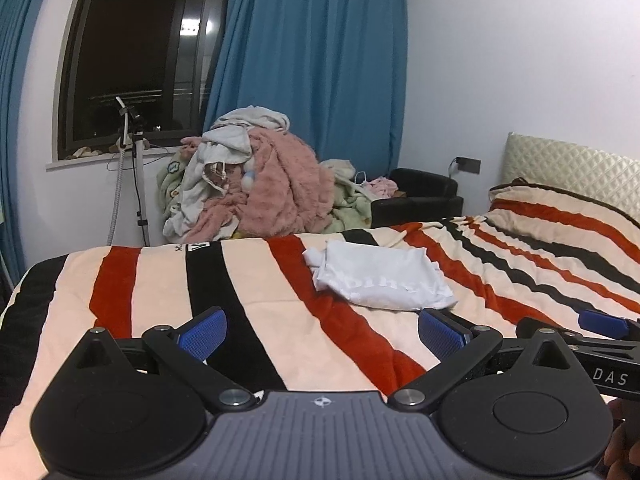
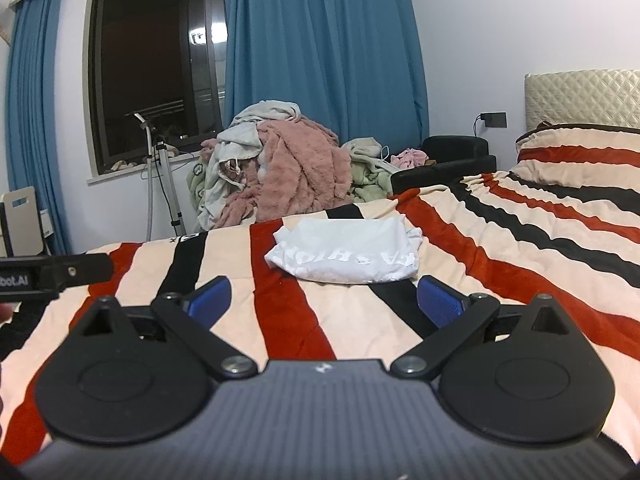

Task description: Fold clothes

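Item 1: white shirt (image 1: 380, 278) (image 2: 344, 254), folded into a compact bundle with pale lettering showing on top. It is lying on the striped blanket (image 1: 240, 280) (image 2: 360, 320), roughly mid-bed, ahead of both claws and touching neither.

Item 2: left claw (image 1: 322, 332). Its blue pads are standing wide apart and gripping nothing. It is hovering over the blanket on the near side of the shirt, with the shirt sitting ahead and slightly to the right of it.

Item 3: right claw (image 2: 324, 302). Its blue pads are likewise spread wide and holding nothing. It is hovering just short of the shirt, with the shirt's near edge lying between the lines of the two fingers. In the left wrist view the right claw (image 1: 600, 320) is showing at the right edge, beside the shirt.

Item 4: heap of laundry (image 1: 256, 180) (image 2: 280, 168), pink, grey and pale green pieces piled together, sitting beyond the shirt, off the far side of the bed.

Item 5: blue curtain (image 1: 312, 60) (image 2: 320, 48), hanging behind the heap, beside a dark window (image 1: 136, 52) (image 2: 156, 64).

Item 6: pillow (image 1: 560, 216) (image 2: 580, 152), striped, lying to the right of the shirt against a quilted headboard (image 1: 572, 164) (image 2: 580, 96).
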